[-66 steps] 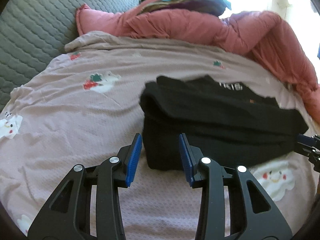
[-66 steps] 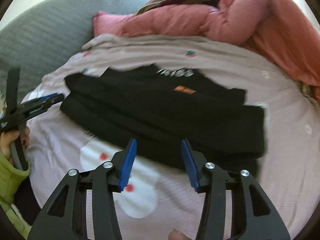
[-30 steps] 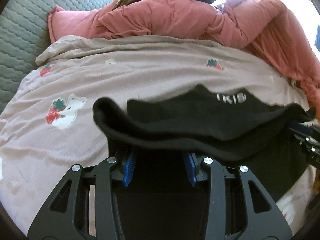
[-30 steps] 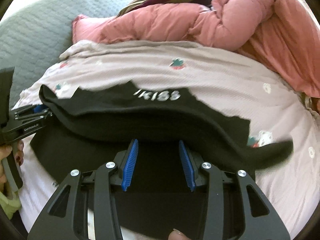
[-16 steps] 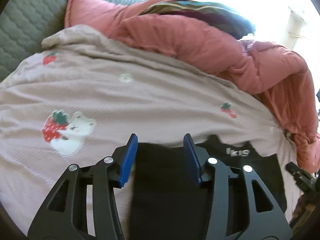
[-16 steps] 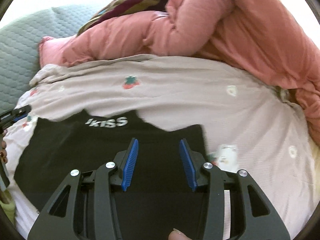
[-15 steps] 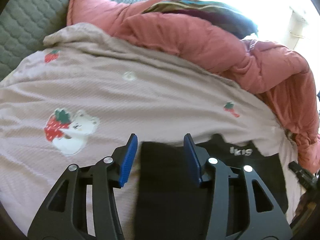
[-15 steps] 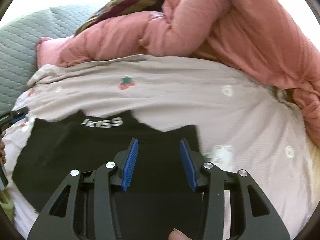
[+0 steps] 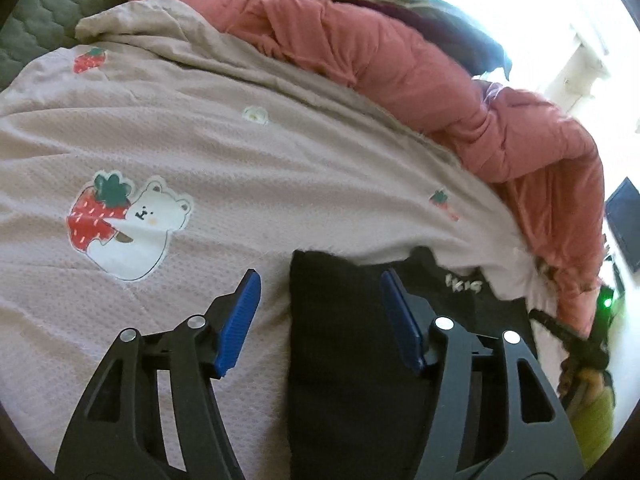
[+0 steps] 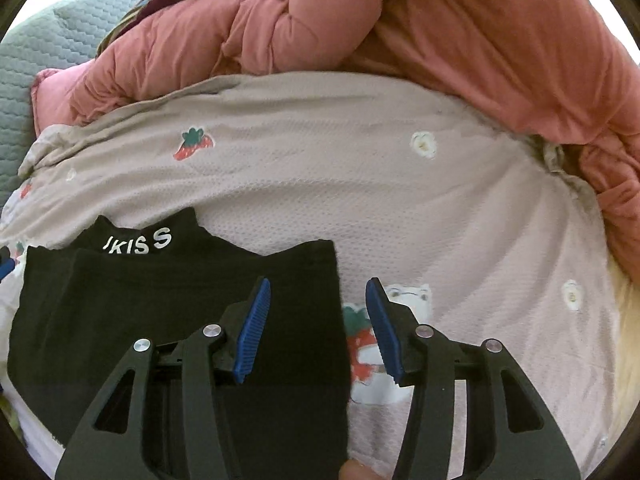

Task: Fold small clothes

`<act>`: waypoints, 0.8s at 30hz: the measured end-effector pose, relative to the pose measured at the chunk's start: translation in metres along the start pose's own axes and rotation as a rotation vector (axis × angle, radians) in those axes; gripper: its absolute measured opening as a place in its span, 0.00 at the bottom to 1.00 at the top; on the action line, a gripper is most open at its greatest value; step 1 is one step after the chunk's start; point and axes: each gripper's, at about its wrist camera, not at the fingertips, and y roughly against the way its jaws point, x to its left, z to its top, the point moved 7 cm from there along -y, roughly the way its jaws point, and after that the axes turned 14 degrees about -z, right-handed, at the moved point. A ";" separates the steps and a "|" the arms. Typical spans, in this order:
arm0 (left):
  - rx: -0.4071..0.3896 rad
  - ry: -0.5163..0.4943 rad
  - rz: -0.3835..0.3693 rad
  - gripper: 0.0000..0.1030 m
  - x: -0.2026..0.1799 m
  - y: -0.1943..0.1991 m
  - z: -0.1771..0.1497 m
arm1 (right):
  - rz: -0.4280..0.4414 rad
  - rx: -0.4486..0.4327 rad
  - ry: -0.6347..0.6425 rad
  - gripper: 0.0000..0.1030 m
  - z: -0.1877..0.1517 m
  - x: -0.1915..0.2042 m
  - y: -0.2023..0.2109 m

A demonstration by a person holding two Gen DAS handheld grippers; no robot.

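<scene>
A black garment [image 10: 168,304] with white lettering at its collar lies folded flat on the pale bedspread [image 10: 360,184]. In the right wrist view my right gripper [image 10: 318,326] hovers over the garment's right edge, its jaws opening, pads clear of the cloth. In the left wrist view the same black garment [image 9: 344,344] shows its left edge between the blue pads of my left gripper [image 9: 320,322]. Those jaws are opening too and do not press the fabric. The garment's near part is hidden under both grippers.
A bulky pink duvet [image 10: 460,40] is heaped along the far side of the bed, with a striped cloth [image 9: 420,4] on top. A grey quilted headboard [image 10: 44,52] stands at the left. The bedspread carries a bear and strawberry print [image 9: 124,228]. A person's hand [image 9: 584,376] shows at the right edge.
Both grippers carried the garment's near edge away from me and laid it over the far part, then let go. The jaws now stand wider and the cloth lies flat.
</scene>
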 end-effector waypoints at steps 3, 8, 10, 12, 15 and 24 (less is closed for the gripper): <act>0.041 -0.008 0.031 0.52 0.008 -0.013 -0.009 | 0.007 0.028 -0.003 0.49 -0.002 0.007 -0.011; 0.091 -0.006 0.005 0.51 0.010 -0.031 -0.018 | 0.013 0.033 -0.034 0.49 -0.002 0.009 -0.018; 0.098 -0.008 -0.010 0.48 0.008 -0.036 -0.018 | 0.015 0.039 -0.067 0.49 -0.002 0.007 -0.022; 0.093 -0.005 -0.028 0.26 0.009 -0.039 -0.016 | 0.033 0.048 -0.094 0.44 -0.003 0.006 -0.026; 0.084 -0.029 -0.035 0.10 0.004 -0.037 -0.013 | 0.037 0.043 -0.104 0.28 -0.006 0.007 -0.027; -0.006 -0.126 -0.060 0.05 -0.025 -0.011 0.010 | 0.098 -0.055 -0.202 0.10 -0.001 -0.010 0.001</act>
